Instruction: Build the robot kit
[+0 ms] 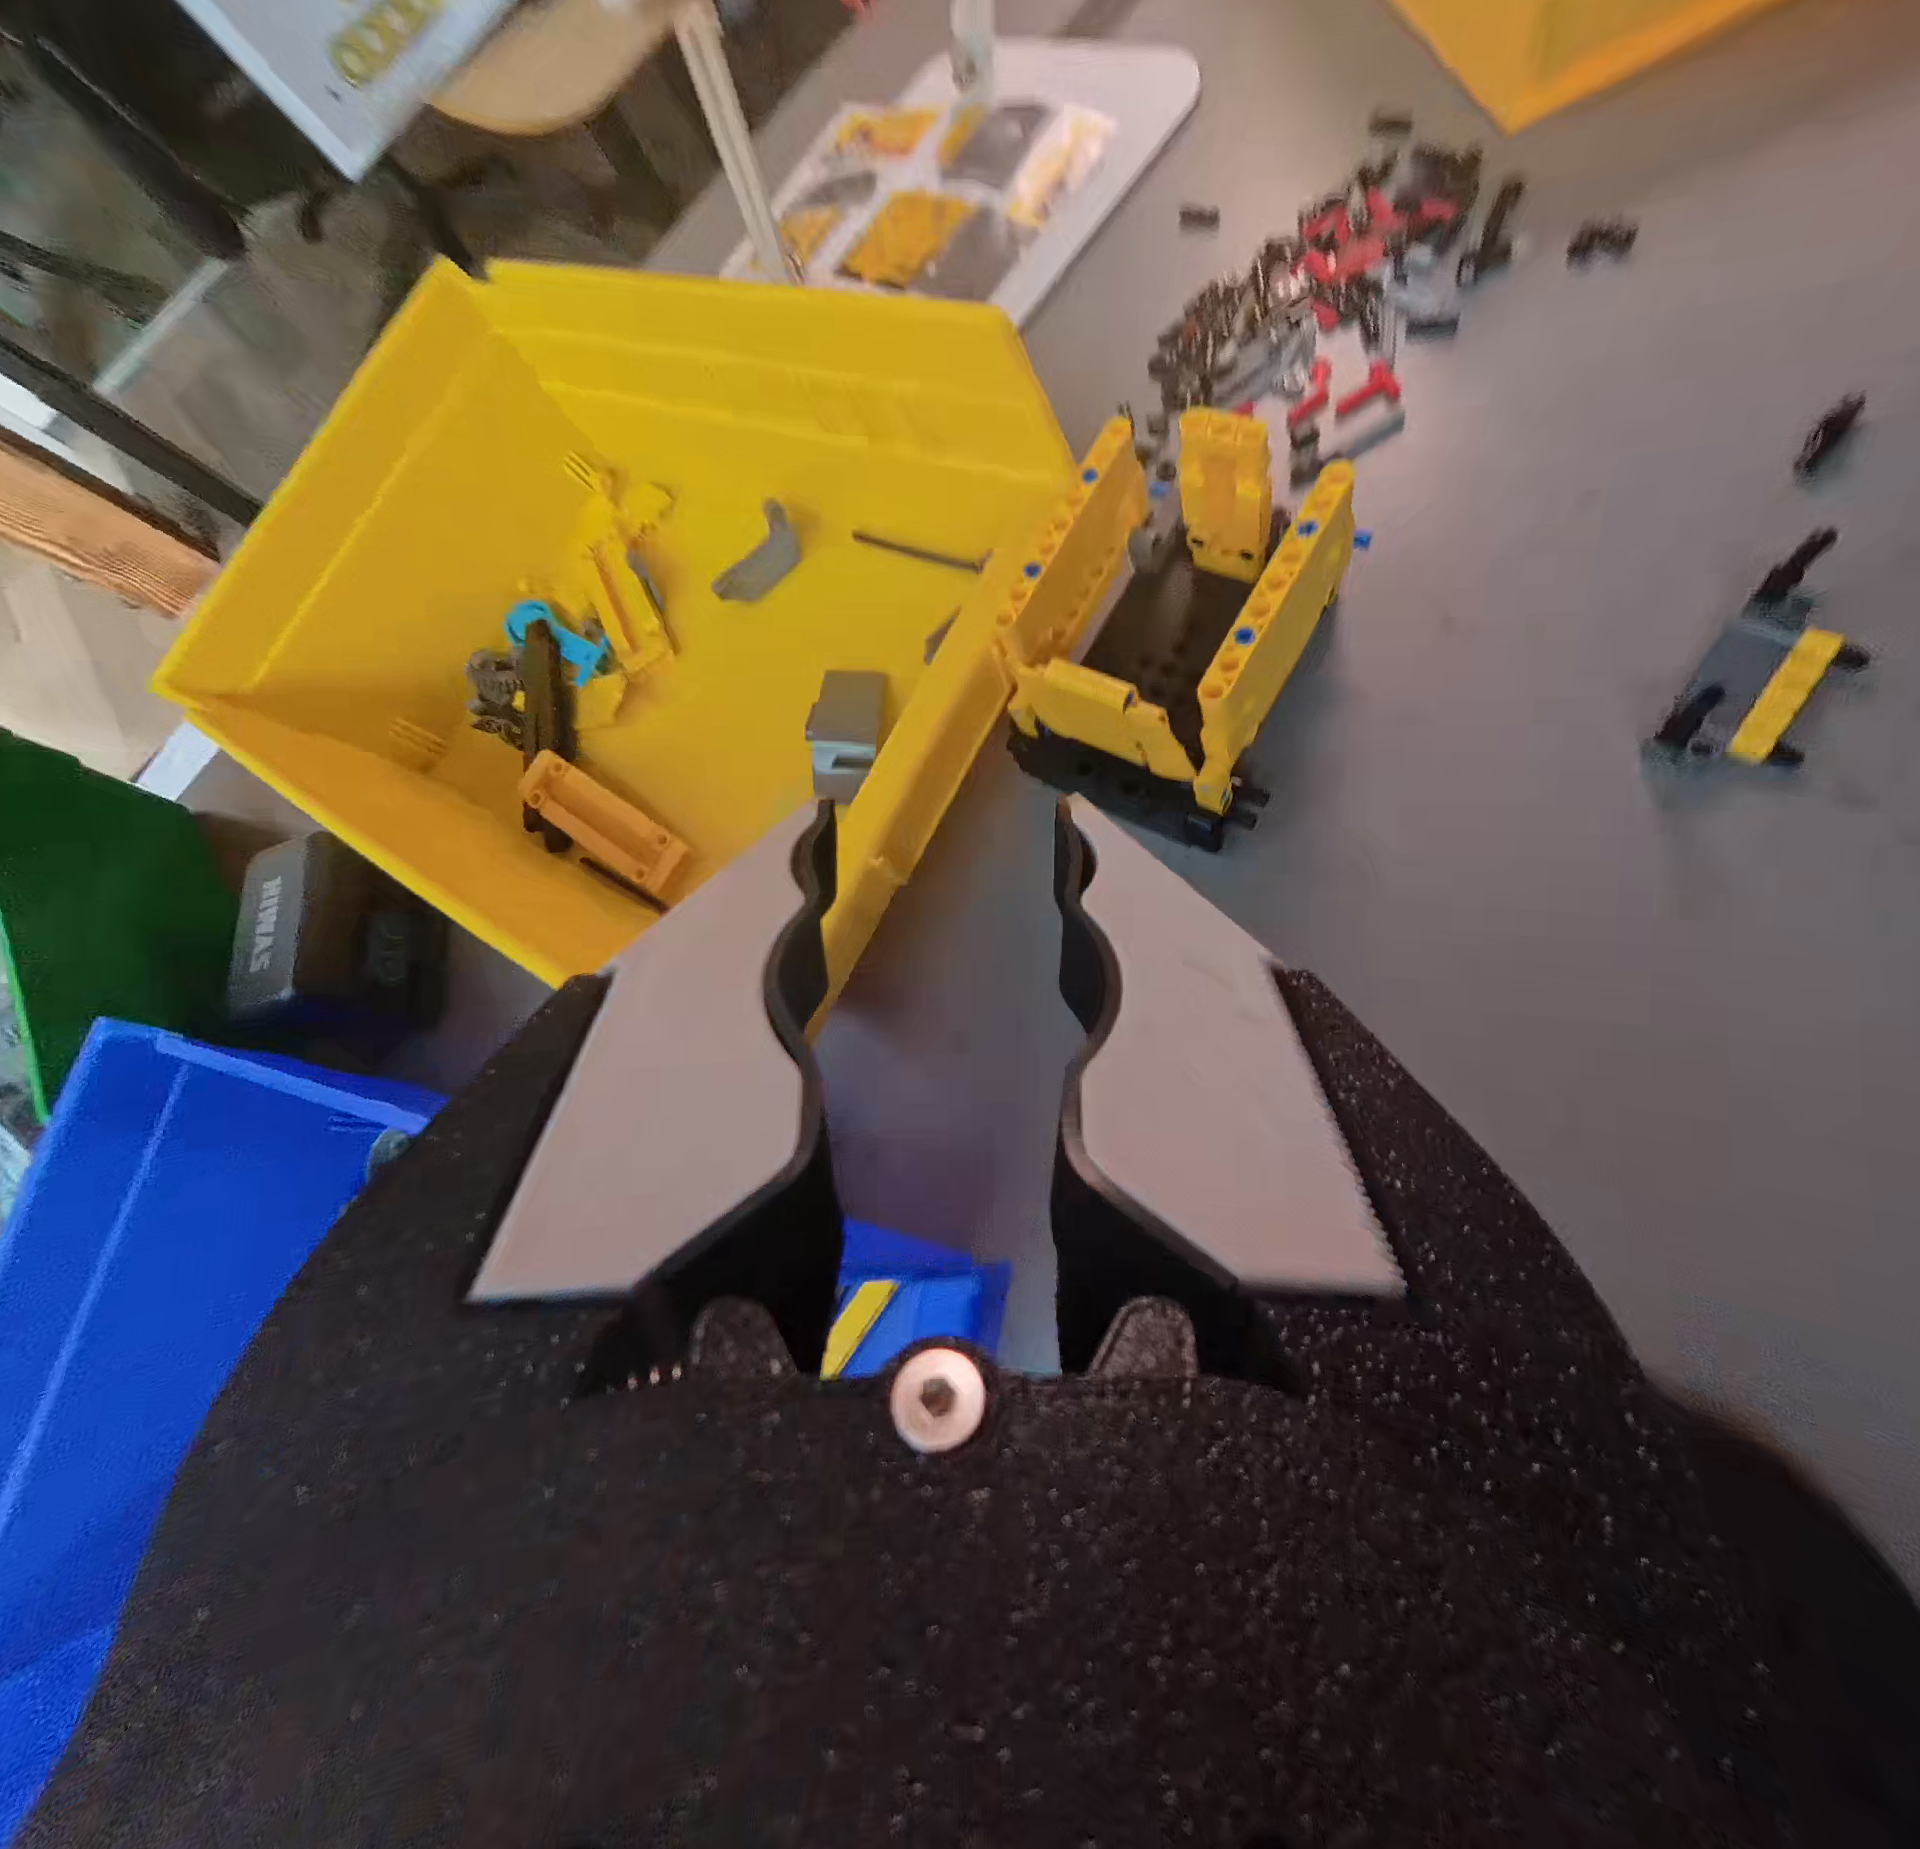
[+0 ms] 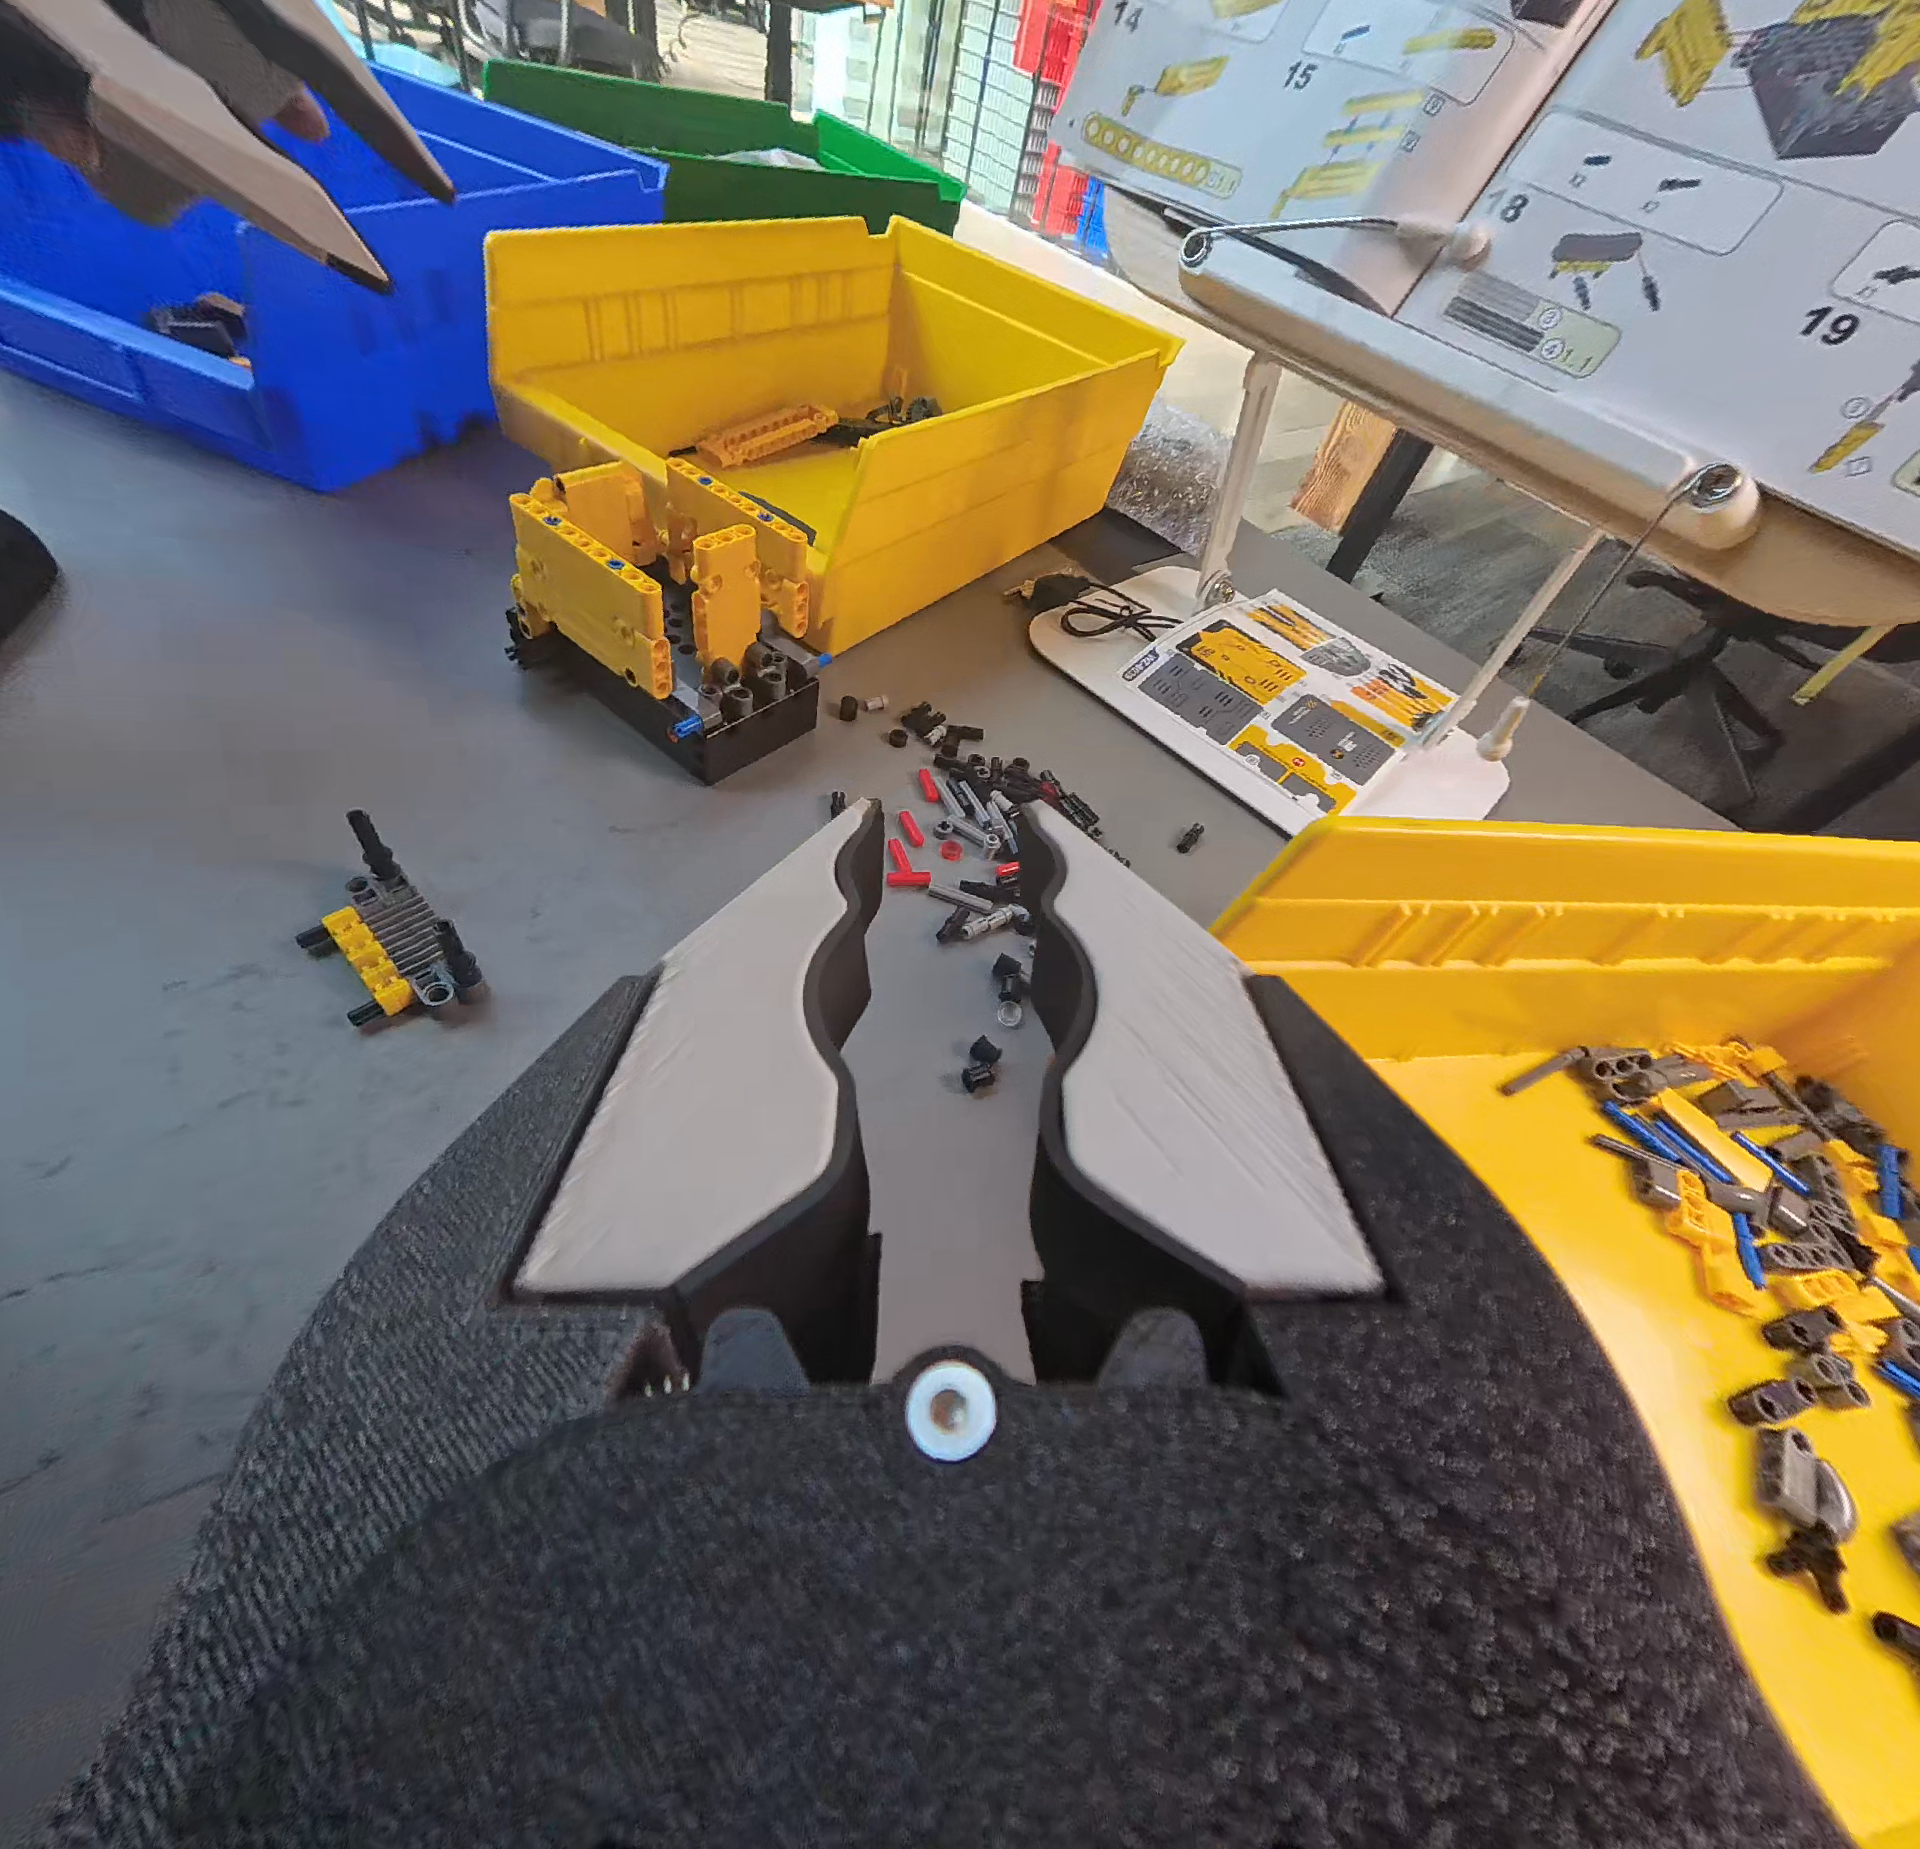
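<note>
— Grey bench (image 2: 208, 656) carries coloured bins; what sits by the nearer yellow bin (image 2: 935, 511)?

— A half-built yellow-and-black brick model (image 2: 665, 615), touching that bin's front wall, its beamed sides upright on a black base.

— And the grippers?

— Left gripper (image 1: 940, 812) hovers over the bin's edge, fingers spread, empty. Right gripper (image 2: 951, 823) hangs above loose red, grey and black pins (image 2: 977, 864), fingers released too.

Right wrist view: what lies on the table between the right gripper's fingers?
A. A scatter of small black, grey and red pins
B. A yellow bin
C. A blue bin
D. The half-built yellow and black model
A: the right gripper is open and empty, with the small pins loose on the grey table between its fingers.
</note>
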A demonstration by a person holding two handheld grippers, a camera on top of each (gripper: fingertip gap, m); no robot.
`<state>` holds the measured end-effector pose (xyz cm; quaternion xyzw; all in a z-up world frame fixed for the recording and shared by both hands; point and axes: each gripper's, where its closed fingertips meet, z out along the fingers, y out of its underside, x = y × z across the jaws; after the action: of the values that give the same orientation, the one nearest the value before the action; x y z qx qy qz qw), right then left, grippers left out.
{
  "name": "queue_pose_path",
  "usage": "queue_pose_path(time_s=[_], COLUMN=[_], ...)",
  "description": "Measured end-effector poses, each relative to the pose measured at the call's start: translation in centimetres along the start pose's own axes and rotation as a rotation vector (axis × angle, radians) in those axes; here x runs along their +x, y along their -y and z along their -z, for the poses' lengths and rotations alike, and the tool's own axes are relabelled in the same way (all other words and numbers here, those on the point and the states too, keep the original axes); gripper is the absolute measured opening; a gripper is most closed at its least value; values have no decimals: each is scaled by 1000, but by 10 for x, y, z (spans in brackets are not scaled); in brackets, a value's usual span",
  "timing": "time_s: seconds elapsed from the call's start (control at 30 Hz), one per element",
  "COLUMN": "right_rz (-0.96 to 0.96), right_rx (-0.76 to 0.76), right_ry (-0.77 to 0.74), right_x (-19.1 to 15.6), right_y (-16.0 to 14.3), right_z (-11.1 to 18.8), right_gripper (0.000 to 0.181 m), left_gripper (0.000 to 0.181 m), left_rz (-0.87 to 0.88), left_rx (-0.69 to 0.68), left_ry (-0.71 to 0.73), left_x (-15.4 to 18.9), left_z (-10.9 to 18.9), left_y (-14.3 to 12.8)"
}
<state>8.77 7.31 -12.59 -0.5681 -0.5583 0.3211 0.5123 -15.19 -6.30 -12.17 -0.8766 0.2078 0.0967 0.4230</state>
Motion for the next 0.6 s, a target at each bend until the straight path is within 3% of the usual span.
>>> queue_pose_path(time_s=[0.2,0.33,0.4,0.47,0.6], right_rz=[-16,-23,-34,-47,-71], right_rx=[31,20,22,28,49], right_ry=[16,-2,-13,-19,-16], right_x=[-5,-2,1,6,11], right_y=[-6,-16,-19,-20,-18], right_z=[-9,-5,-2,0,1], right_gripper=[24,24,23,23,22], left_gripper=[42,40,22,21,20], left_rz=[-305,-395,-436,-400,-284], left_rx=[-485,-684,-707,-708,-601], left_ry=[-238,-401,-383,-411,-554], left_x=[-24,-16,-22,-23,-14], left_z=[-48,-76,-86,-82,-39], left_y=[-33,-62,-68,-67,-38])
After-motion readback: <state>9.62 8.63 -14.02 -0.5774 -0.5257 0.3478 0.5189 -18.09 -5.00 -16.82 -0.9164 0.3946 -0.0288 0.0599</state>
